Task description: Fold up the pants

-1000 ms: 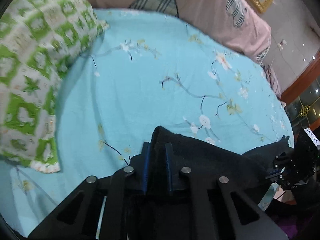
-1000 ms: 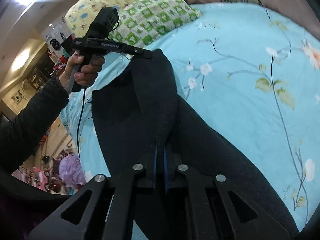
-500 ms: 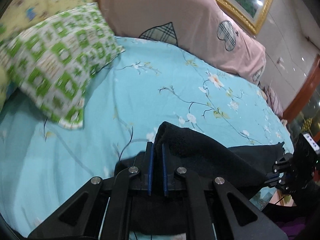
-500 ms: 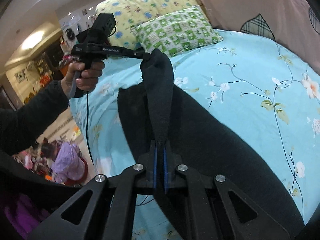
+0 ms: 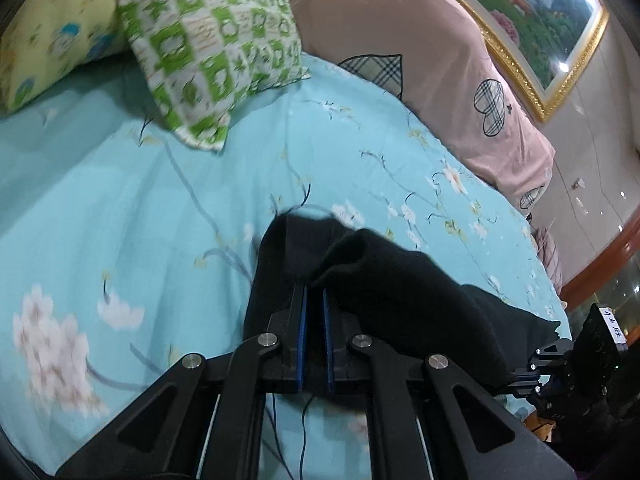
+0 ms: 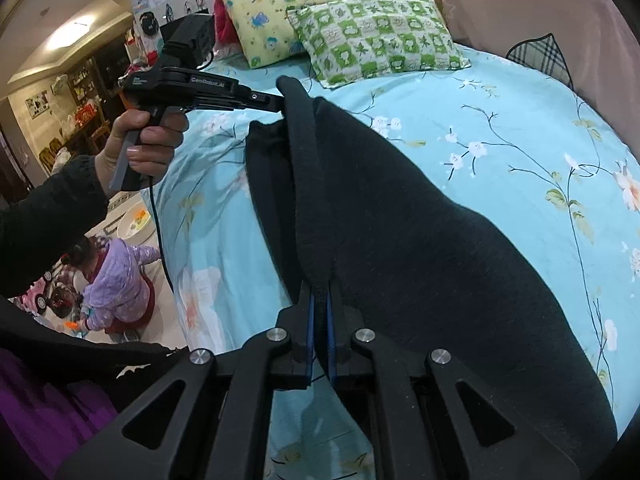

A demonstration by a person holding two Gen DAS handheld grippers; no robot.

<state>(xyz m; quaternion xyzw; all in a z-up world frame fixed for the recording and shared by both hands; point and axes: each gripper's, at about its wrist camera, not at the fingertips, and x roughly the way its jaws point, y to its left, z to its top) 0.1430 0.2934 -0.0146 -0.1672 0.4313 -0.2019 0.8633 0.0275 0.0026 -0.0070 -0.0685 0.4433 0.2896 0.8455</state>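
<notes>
Black pants [image 6: 420, 232] are held lifted over the near part of a bed with a turquoise floral sheet [image 6: 520, 128], waistband stretched between the two grippers. The left gripper [image 5: 314, 300] is seen pressed together on one end of the waistband, blue pads [image 5: 303, 336] pinching the dark fabric; in the right wrist view it [image 6: 276, 104] is gripped by the person's left hand [image 6: 144, 148] above the bed's left edge. The right gripper [image 6: 319, 304] is closed on the other end of the waistband, cloth clamped between its pads. The rest of the pants is draped down onto the sheet toward the bed's right side. A green checked pillow [image 6: 376, 36] and a yellow patterned pillow [image 6: 304, 0] are set at the bed's far edge, touching each other. A pink quilt [image 5: 420, 60] is piled along the far right edge.
</notes>
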